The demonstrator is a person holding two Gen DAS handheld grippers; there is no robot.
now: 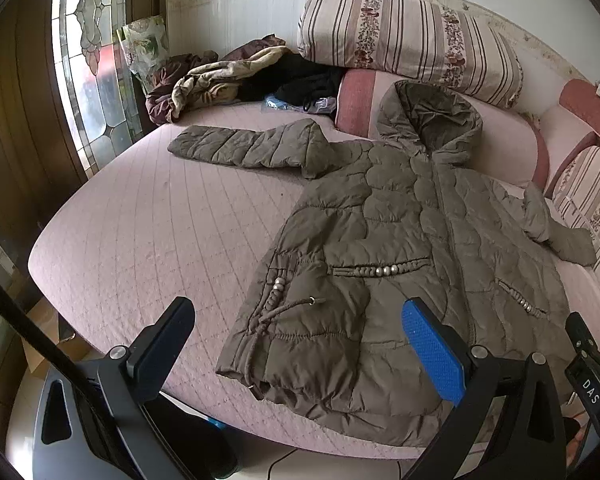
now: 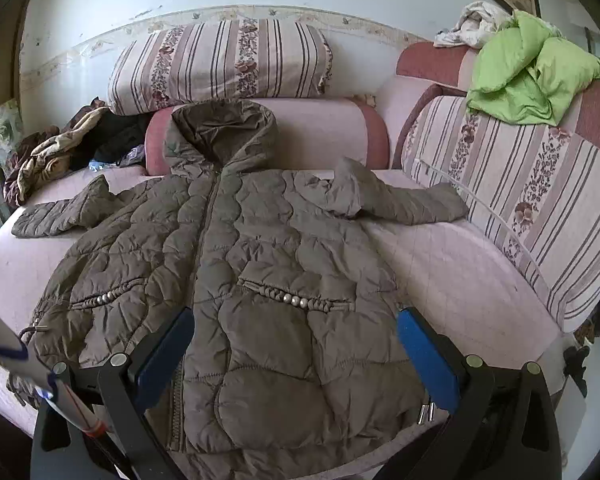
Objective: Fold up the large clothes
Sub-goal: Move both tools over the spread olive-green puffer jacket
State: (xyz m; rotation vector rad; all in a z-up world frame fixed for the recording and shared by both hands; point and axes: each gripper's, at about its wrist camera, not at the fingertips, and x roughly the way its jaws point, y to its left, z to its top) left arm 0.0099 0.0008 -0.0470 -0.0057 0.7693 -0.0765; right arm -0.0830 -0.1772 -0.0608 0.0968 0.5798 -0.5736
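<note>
An olive quilted hooded jacket [image 1: 400, 248] [image 2: 260, 272] lies front up and zipped on a pink quilted bed cover [image 1: 140, 232] [image 2: 460, 280], sleeves spread to both sides, hood toward the wall. My left gripper [image 1: 296, 320] stands open above the jacket's lower left hem, nothing between its blue-padded fingers [image 1: 432, 344]. My right gripper [image 2: 296, 328] is open too, hovering over the lower middle of the jacket near the hem. The right gripper's edge [image 1: 592, 360] shows at the far right of the left wrist view.
A striped floral bolster [image 2: 220, 64] and a pink roll cushion [image 2: 332, 136] lie behind the hood. A heap of brown and black clothes [image 1: 236, 80] sits at the back left by a stained-glass window [image 1: 88, 60]. A green garment [image 2: 528, 76] drapes over the striped sofa back [image 2: 540, 192].
</note>
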